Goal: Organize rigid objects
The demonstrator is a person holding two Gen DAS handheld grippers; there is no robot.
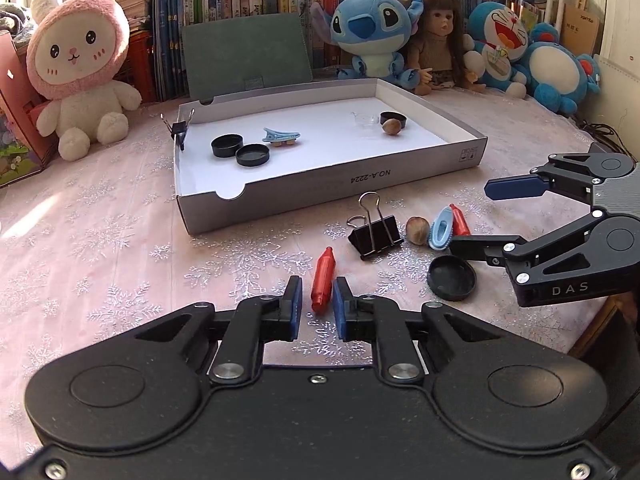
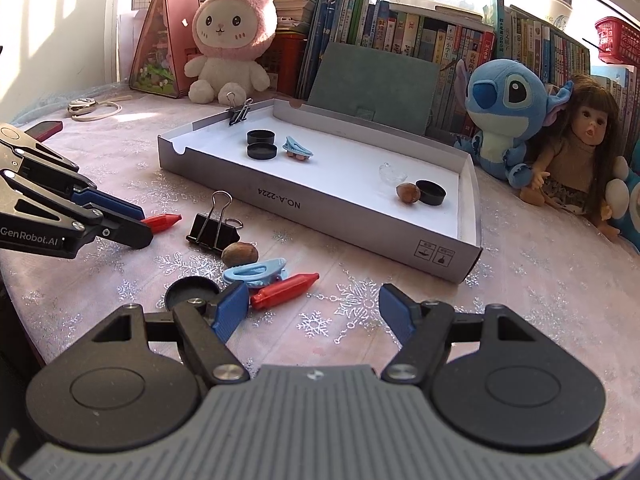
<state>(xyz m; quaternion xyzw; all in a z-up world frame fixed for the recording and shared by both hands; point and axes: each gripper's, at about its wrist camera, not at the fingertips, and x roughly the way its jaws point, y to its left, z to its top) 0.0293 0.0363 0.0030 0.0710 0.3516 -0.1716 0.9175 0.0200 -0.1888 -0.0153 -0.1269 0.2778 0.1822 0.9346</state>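
Left gripper (image 1: pixel 316 304): narrowly parted around red crayon (image 1: pixel 322 280), pads just beside it (contact unclear). Right gripper (image 2: pixel 312 312): spread wide, holding nothing. Just beyond: second crayon (image 2: pixel 284 291), blue clip (image 2: pixel 256 272), black cap (image 2: pixel 191 291), nut (image 2: pixel 239 254), binder clip (image 2: pixel 212 226). Farther back: grey box (image 2: pixel 304 208), caps and clip inside.

The left gripper (image 1: pixel 317 305) is showing a matte black body, two round raised discs, silver screws at the link pivots and ribbed blue pads (image 1: pixel 296 307). At the left edge of the right wrist view it is wearing white "GenRobot.AI" lettering. The right gripper (image 2: pixel 312 312) is carrying a grey ribbed plate low in the frame, and what seems to read "DAS" on its side.
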